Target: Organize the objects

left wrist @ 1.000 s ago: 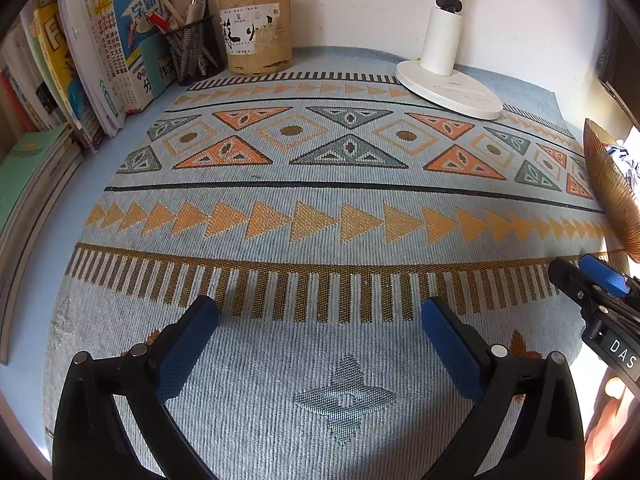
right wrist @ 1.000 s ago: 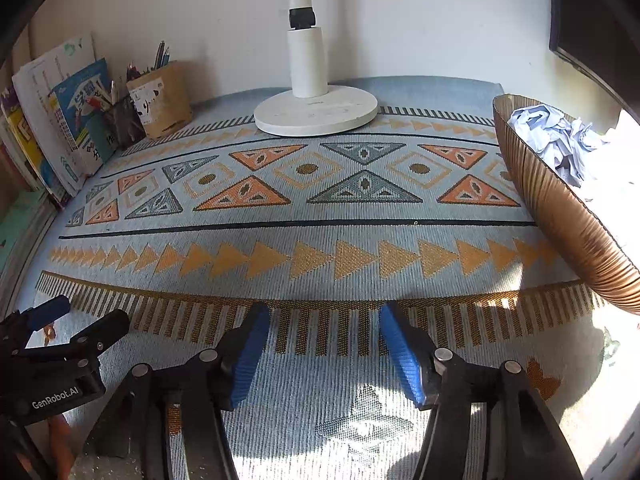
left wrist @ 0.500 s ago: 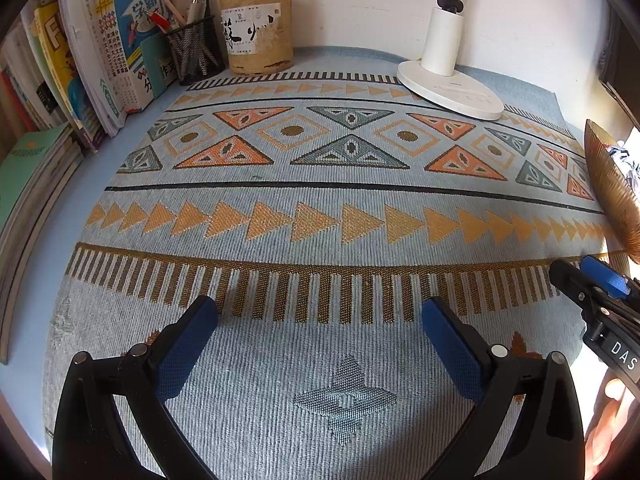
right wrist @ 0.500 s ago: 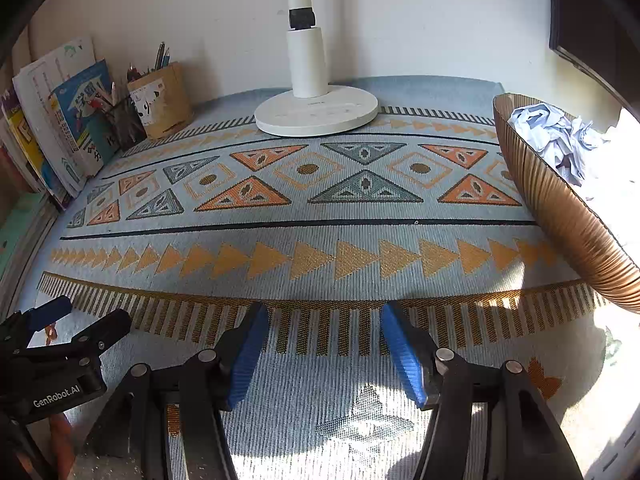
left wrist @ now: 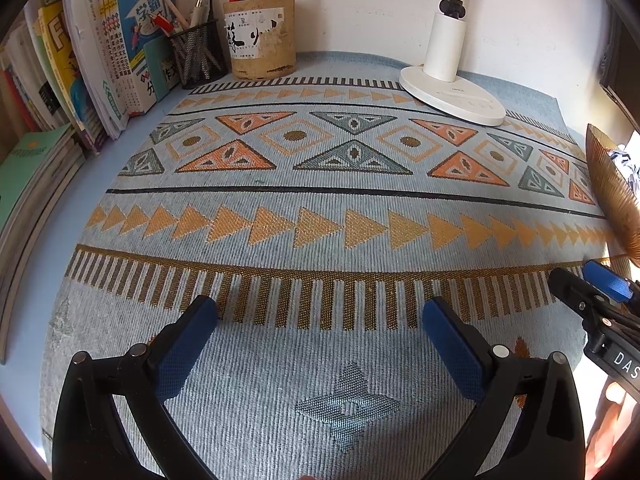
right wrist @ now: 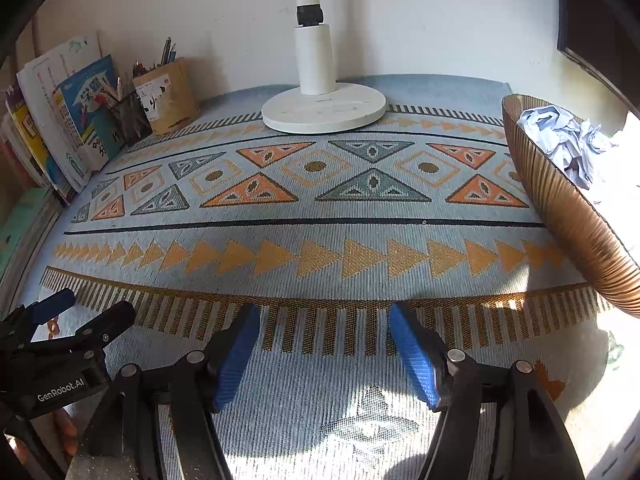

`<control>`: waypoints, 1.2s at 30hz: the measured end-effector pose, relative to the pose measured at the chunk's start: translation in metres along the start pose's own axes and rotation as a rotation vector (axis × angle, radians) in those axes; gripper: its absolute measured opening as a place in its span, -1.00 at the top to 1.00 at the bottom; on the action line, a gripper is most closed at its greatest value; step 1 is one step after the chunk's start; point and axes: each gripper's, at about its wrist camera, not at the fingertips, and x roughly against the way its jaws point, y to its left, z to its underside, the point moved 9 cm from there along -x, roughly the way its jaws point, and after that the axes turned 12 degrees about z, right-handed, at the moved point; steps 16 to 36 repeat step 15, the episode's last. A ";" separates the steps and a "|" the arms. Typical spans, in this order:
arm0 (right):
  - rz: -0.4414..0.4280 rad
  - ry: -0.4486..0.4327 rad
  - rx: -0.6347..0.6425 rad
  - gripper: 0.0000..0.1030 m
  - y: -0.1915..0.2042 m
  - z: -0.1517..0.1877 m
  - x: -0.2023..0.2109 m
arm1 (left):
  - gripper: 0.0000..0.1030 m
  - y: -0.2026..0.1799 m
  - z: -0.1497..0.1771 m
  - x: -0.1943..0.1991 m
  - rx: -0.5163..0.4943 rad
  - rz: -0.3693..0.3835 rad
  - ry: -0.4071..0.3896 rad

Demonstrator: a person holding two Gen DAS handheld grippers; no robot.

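Note:
Over the patterned blue mat [left wrist: 320, 208], my left gripper [left wrist: 318, 316] stands wide open with only cloth between its blue pads. My right gripper [right wrist: 324, 314] hovers over the same mat [right wrist: 320, 232] with its jaws opening and nothing between them. Each gripper shows at the edge of the other's view: the right gripper [left wrist: 592, 288] at the far right, the left gripper [right wrist: 80, 312] at the far left. A brown ribbed bowl [right wrist: 568, 216] at the right holds crumpled white paper [right wrist: 560, 140].
A white lamp base [right wrist: 324, 112] stands at the back by the wall. A cork pen holder [left wrist: 260, 40] and a black mesh pen cup [left wrist: 198, 56] sit at the back left beside upright books [left wrist: 120, 48]. More books [left wrist: 28, 184] lie stacked along the left edge.
The right gripper's jaws have spread wider apart. The left gripper and everything on the mat look the same.

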 end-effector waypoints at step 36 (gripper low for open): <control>0.103 0.029 0.028 -1.00 -0.015 0.014 -0.009 | -1.00 0.000 0.000 -0.001 0.001 0.000 -0.001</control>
